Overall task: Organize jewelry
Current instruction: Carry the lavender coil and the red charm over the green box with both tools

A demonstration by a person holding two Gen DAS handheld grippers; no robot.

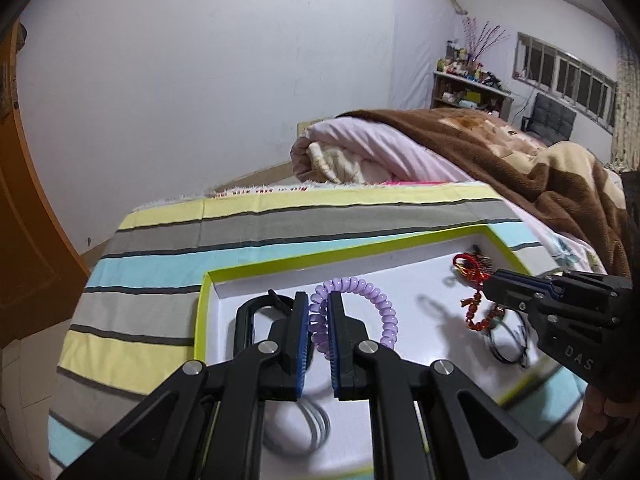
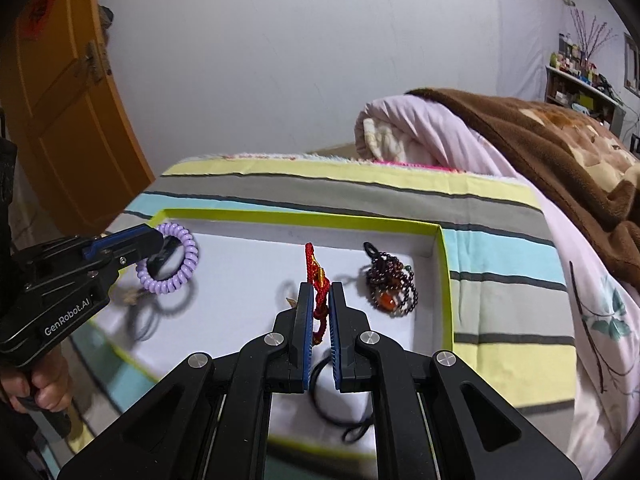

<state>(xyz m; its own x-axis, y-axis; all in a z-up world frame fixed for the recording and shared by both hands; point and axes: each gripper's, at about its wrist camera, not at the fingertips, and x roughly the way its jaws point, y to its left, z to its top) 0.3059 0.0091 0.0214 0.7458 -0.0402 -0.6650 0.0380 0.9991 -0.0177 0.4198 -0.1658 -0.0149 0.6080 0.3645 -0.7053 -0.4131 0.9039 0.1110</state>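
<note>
A shallow white tray with a lime-green rim [image 1: 304, 261] [image 2: 304, 217] lies on the striped bed cover. My left gripper [image 1: 319, 300] [image 2: 154, 240] is shut on a purple spiral bracelet [image 1: 374, 298] [image 2: 176, 268] and holds it above the tray's left part. My right gripper [image 2: 320, 292] [image 1: 490, 284] is shut on a red braided cord bracelet [image 2: 318, 280] with red beads hanging [image 1: 474, 316], above the tray's middle. A dark beaded necklace with an orange stone [image 2: 390, 284] lies in the tray's far right corner.
Black hair ties [image 2: 340, 404] [image 1: 506, 340] and a grey one [image 1: 316, 424] lie in the tray. A black clip-like item [image 1: 248, 320] lies by the left fingers. A rolled pink quilt and brown blanket [image 1: 480, 148] lie to the right. An orange door [image 2: 60, 92] stands left.
</note>
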